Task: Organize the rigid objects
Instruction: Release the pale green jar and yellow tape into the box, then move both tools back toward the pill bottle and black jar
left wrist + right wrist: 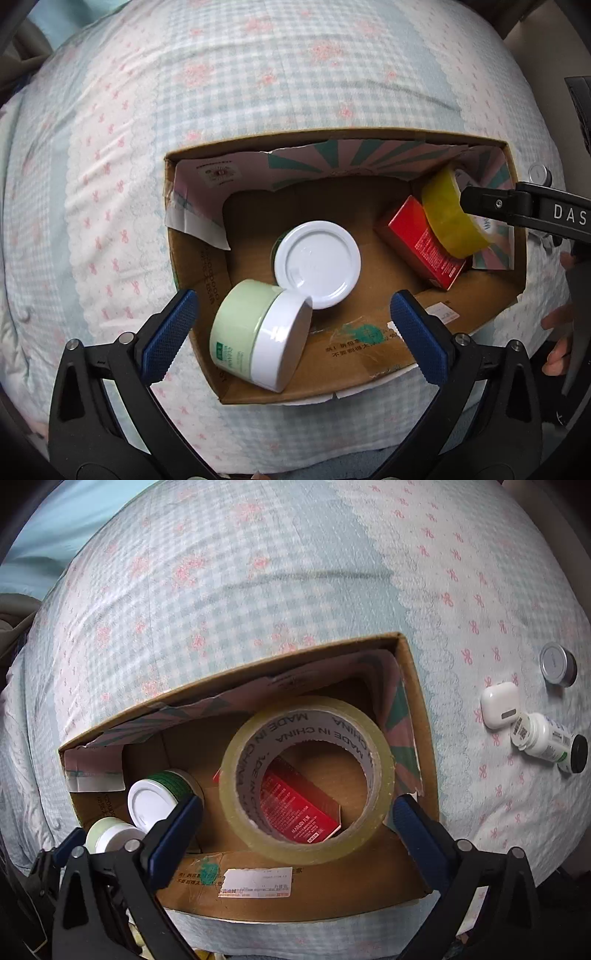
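cardboard box (373,363) is sitting on the checked bedspread (258,92), holding a green jar (255,332) in its near left corner and a tape roll (306,779) leaning on a red carton (421,242) at its right end. both the left claw (291,332) and the right claw (297,819) are gaping wide, gripping nothing.

**Two wrist cameras looking down into one box**

The left wrist camera is looking almost straight down, close above the near left part of the cardboard box (369,363) on the bedspread (258,92). The right wrist camera is looking steeply down over the box's right end, close to the tape roll (306,779). Both views are sharing the box interior, the tape roll, the red carton (424,243) and the white lid (151,806).
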A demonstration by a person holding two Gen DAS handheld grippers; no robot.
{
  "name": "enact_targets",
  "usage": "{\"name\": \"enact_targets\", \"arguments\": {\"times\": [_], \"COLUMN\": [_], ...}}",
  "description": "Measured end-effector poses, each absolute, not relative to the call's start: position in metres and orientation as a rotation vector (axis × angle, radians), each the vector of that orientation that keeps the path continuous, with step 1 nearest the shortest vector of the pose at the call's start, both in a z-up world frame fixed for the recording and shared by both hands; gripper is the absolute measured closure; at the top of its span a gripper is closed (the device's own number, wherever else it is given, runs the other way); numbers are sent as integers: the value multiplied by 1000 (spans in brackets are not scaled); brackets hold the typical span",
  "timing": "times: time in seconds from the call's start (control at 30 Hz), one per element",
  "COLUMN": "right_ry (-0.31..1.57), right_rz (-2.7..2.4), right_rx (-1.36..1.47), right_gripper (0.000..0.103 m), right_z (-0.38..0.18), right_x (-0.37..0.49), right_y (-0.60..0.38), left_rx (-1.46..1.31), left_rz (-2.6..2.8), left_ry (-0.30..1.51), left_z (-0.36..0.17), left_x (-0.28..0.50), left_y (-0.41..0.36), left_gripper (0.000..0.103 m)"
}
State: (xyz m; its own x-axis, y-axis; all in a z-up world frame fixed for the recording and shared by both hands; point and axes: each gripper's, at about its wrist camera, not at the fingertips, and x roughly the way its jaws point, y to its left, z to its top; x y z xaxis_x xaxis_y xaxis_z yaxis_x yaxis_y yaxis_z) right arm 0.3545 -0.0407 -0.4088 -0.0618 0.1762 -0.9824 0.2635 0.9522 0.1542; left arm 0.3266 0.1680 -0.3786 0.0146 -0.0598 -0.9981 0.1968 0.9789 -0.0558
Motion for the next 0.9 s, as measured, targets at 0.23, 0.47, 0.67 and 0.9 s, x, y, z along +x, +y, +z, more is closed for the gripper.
{"name": "enact_targets", "arguments": {"times": [0.23, 0.47, 0.67, 0.9], "right_ry": [1543, 1540, 1494, 1396], "right_rz": [-98, -98, -104, -53], "right_rx": [453, 477, 523, 494], "right_gripper": [0, 0, 0, 0], "right_z": [-391, -383, -366, -327], "right_x": [346, 321, 304, 289], "right_y": [-58, -58, -62, -53], "left_rx": [106, 53, 47, 56], "left_rz": [-200, -177, -172, -161], "left_ry": [1540, 1532, 1489, 1406], "left_z": [-370, -358, -336, -297], "left_x": [316, 299, 289, 269], "left_y": [171, 183, 182, 177], "left_gripper": [0, 0, 0, 0]}}
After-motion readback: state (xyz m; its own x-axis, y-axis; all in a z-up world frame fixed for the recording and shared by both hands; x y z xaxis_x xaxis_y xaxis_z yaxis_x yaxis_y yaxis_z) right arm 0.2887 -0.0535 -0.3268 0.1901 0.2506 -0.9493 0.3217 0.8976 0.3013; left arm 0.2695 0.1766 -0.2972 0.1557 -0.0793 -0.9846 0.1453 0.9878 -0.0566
